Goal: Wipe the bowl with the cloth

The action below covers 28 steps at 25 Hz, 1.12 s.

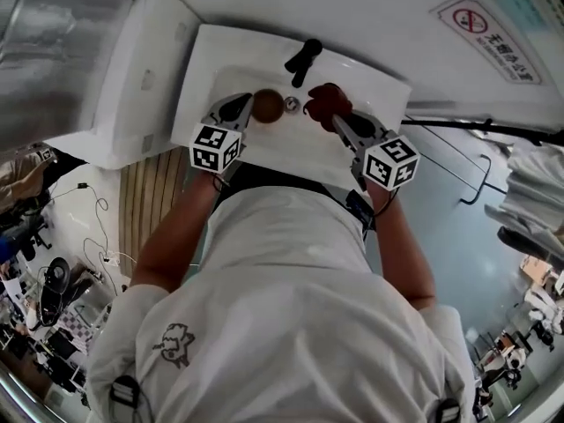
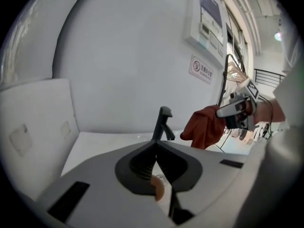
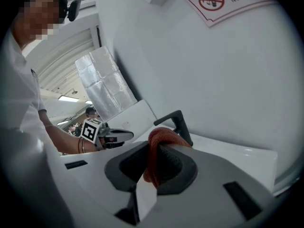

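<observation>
A small brown bowl (image 1: 268,106) hangs over the white sink (image 1: 208,53), held at its rim by my left gripper (image 1: 249,107), which is shut on it. In the left gripper view a brown sliver of the bowl (image 2: 158,189) shows between the closed jaws of the left gripper (image 2: 157,149). My right gripper (image 1: 340,123) is shut on a red cloth (image 1: 327,101), just right of the bowl and apart from it. The cloth (image 3: 156,139) bunches up over the right gripper (image 3: 154,150) in its own view. The cloth (image 2: 204,126) also dangles from the right gripper (image 2: 233,109) in the left gripper view.
A black faucet (image 1: 302,59) stands at the back of the sink, with the drain (image 1: 291,104) below the grippers. A white cabinet (image 1: 132,77) adjoins the sink's left side. The wall behind carries a no-smoking sign (image 1: 483,23).
</observation>
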Available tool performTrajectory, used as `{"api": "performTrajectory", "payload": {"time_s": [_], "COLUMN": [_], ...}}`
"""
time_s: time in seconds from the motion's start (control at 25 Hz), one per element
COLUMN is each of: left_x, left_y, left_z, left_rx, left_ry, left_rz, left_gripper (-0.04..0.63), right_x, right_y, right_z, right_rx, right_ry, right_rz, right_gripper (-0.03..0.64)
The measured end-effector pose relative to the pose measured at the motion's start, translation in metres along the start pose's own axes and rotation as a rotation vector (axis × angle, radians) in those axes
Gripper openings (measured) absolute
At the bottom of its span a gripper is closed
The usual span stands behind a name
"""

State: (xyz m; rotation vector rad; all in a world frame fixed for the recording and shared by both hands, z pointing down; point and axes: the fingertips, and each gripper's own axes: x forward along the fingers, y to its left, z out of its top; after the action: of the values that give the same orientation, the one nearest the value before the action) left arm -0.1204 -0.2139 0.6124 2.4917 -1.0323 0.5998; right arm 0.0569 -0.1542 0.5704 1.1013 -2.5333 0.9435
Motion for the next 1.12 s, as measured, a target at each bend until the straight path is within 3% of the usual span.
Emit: {"api": "performTrajectory", "payload": {"time_s": [0.12,0.32,0.52,0.76,1.0,1.12], "left_x": [-0.028,-0.056,-0.086,-0.137,-0.180,-0.215], "left_y": [-0.022,-0.045,-0.071,-0.092,-0.101,-0.106], "left_z": [0.030,0.064,0.086,0.074,0.055,0.042], "left_rx": [0.050,0.014,-0.017,-0.032,0.001,0.023], "left_ry": [-0.059,-0.142,-0.208,-0.218,-0.199,-0.203], "left_rz": [0.025,0.070,0.039,0.002,-0.017,-0.025], "left_gripper": [0.014,0.014,0.014,0.014,0.014,0.014], "right_x": [-0.012,-0.020,-0.024,-0.029,-0.034,-0.035], "right_y": [0.008,0.012,0.036,0.070,0.099,0.135], "right_z": [0.008,0.016,0.024,0.022,0.018,0.010], "right_rx": [-0.032,-0.072,-0.143,-0.222,-0.289,-0.308], "right_ry": [-0.018,-0.045,-0.041,-0.038,-0.054,-0.076], "right_rz": [0.029,0.078,0.150,0.169,0.139,0.140], "right_gripper": [0.051,0.051,0.051,0.051,0.051,0.051]}}
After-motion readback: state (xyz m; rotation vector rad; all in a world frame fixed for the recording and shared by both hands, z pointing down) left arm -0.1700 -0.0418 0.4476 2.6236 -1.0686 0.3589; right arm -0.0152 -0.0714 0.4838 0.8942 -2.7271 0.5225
